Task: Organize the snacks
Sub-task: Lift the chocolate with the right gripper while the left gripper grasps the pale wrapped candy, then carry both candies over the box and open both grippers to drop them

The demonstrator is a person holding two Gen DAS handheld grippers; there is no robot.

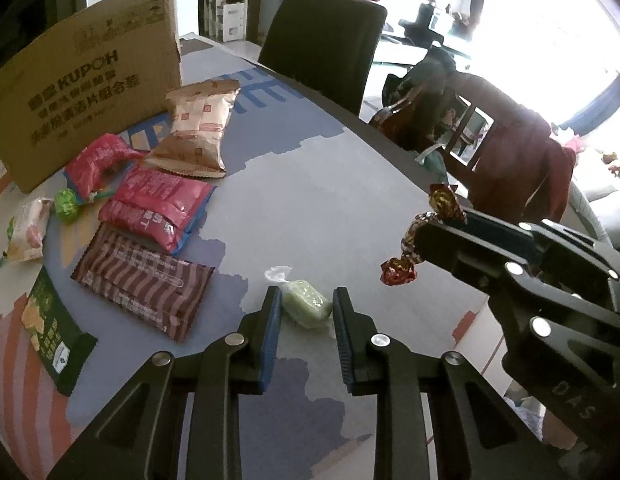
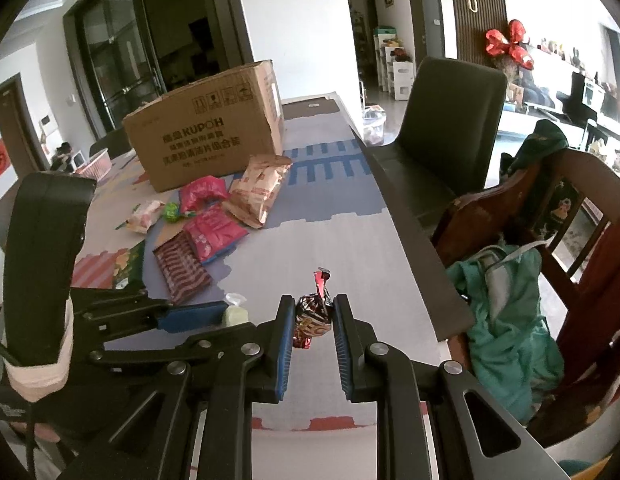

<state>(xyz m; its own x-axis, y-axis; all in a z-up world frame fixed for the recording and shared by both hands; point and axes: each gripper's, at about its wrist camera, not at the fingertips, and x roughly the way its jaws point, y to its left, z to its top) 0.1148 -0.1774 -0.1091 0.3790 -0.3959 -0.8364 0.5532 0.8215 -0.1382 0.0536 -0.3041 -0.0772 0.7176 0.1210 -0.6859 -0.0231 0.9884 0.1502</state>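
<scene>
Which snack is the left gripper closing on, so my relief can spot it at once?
Start at the cardboard box at the far end of the table; the packets lie in front of it. Nearer, alone on bare cloth, sits the pale green candy between the left gripper jaws. It is tiny, clear-wrapped and soft green, unlike the big packets.

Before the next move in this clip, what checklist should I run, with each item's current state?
1. Left gripper closed on the green candy: ok, blue fingers press both its sides.
2. Right gripper holding the red foil candy: ok, clamped, twisted ends sticking out.
3. Green candy lifted off the table: cannot tell.
4. Cardboard box open to receive snacks: cannot tell, only one top flap shows raised.
5. Path to the box clear: not ok, snack packets lie in front of it.
</scene>
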